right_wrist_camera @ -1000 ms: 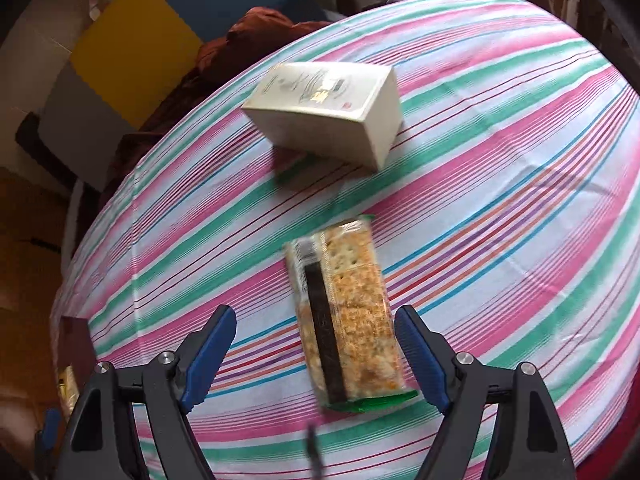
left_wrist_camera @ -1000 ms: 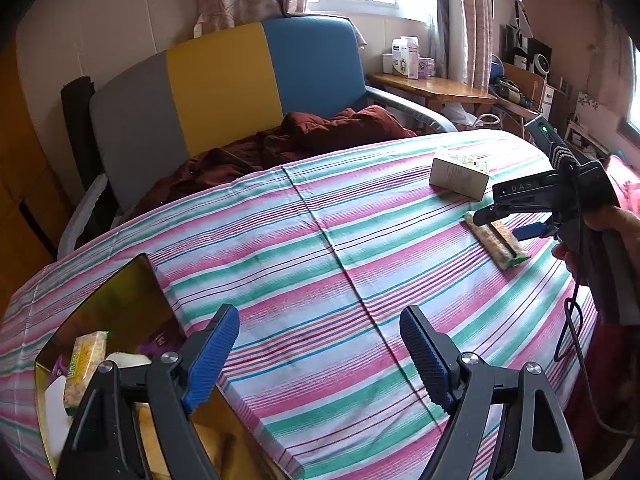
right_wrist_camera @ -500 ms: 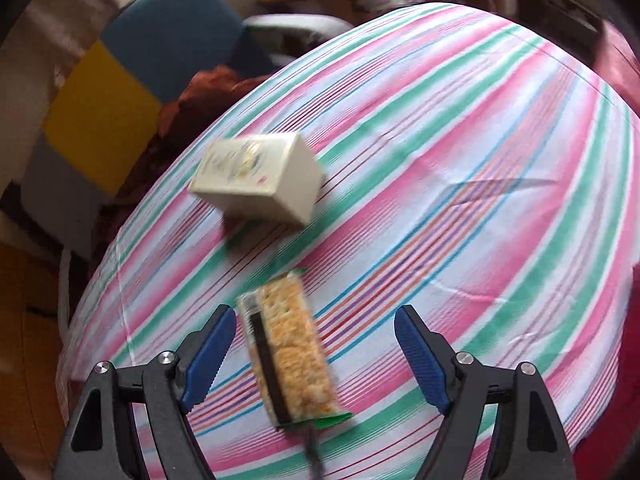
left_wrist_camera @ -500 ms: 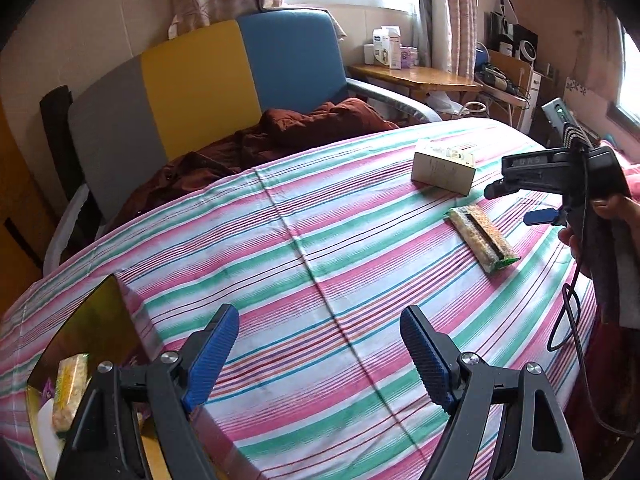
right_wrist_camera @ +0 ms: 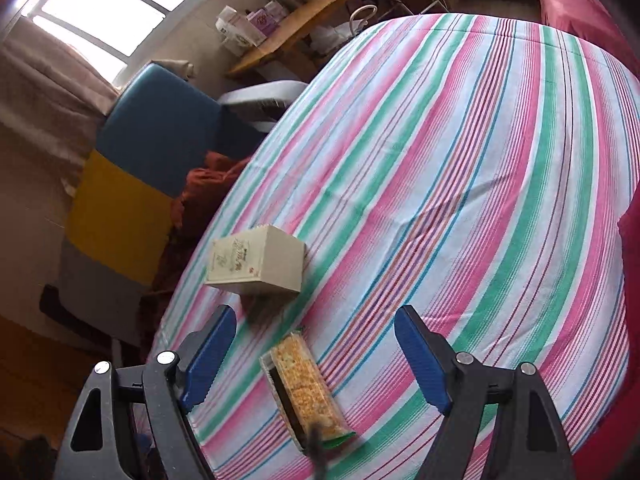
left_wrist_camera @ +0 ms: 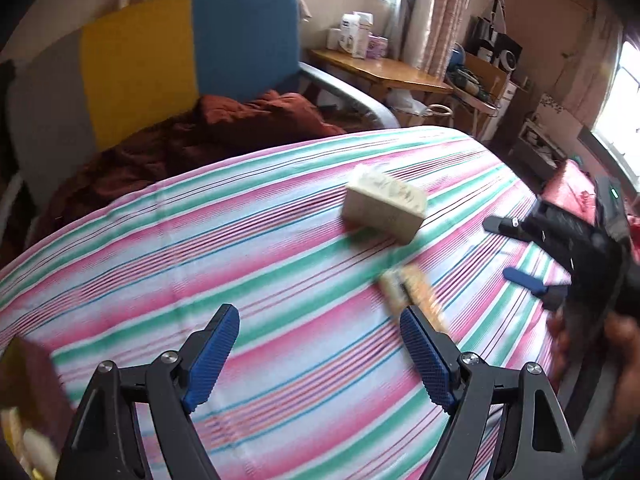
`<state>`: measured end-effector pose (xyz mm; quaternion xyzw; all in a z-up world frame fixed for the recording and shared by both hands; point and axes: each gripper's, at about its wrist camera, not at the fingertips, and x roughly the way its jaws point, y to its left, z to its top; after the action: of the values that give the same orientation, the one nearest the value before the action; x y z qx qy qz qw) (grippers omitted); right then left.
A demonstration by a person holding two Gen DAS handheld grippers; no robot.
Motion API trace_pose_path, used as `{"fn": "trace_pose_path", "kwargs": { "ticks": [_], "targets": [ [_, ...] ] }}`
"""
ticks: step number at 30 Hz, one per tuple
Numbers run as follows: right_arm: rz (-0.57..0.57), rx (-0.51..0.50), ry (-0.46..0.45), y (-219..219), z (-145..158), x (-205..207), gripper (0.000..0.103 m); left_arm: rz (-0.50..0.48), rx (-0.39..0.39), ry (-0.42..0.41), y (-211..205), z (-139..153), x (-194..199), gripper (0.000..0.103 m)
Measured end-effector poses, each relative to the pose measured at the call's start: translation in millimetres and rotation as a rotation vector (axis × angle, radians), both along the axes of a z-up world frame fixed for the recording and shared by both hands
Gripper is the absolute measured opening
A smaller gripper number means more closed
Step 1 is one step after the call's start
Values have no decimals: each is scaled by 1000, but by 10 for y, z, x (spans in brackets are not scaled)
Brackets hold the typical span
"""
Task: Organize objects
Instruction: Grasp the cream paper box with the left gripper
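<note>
A cream carton (left_wrist_camera: 384, 208) lies on the striped tablecloth (left_wrist_camera: 200, 248), blurred in the left wrist view. Just in front of it is a clear pack of crackers (left_wrist_camera: 412, 292). My left gripper (left_wrist_camera: 320, 336) hovers open over the cloth, its right fingertip overlapping the pack's near end in this view. My right gripper (left_wrist_camera: 514, 252) comes in from the right, held by a hand (left_wrist_camera: 616, 344), open and empty. In the right wrist view the right gripper (right_wrist_camera: 316, 332) is open above the cracker pack (right_wrist_camera: 304, 384), with the carton (right_wrist_camera: 256, 264) beyond to the left.
A gold-lined box (left_wrist_camera: 28, 392) with snack packs sits at the table's near left edge. Behind the table is a grey, yellow and blue sofa (left_wrist_camera: 160, 60) with a brown blanket (left_wrist_camera: 224, 128). A wooden side table (left_wrist_camera: 380, 68) and red bedding (right_wrist_camera: 576, 4) are at the right.
The left gripper has swung right towards the carton and crackers, and the gold box has slid to the frame's edge. The right gripper has rolled and drawn back, so the crackers sit lower between its fingers.
</note>
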<state>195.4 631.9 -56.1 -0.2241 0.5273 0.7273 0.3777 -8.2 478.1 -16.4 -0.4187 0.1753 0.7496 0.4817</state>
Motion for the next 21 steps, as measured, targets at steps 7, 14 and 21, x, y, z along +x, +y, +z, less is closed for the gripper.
{"fn": "trace_pose_path", "kwargs": {
  "ticks": [7,14,21],
  "targets": [
    [11,62,112,24,145,79,84,20,-5,-207,868,-114,-221,83],
    [53,73,180,-5,173,60,85,96,-69,-331,1660,-308,-358,86],
    [95,34,228,12,99,-8,85,218,-170,-402,2087,-681,-489,87]
  ]
}}
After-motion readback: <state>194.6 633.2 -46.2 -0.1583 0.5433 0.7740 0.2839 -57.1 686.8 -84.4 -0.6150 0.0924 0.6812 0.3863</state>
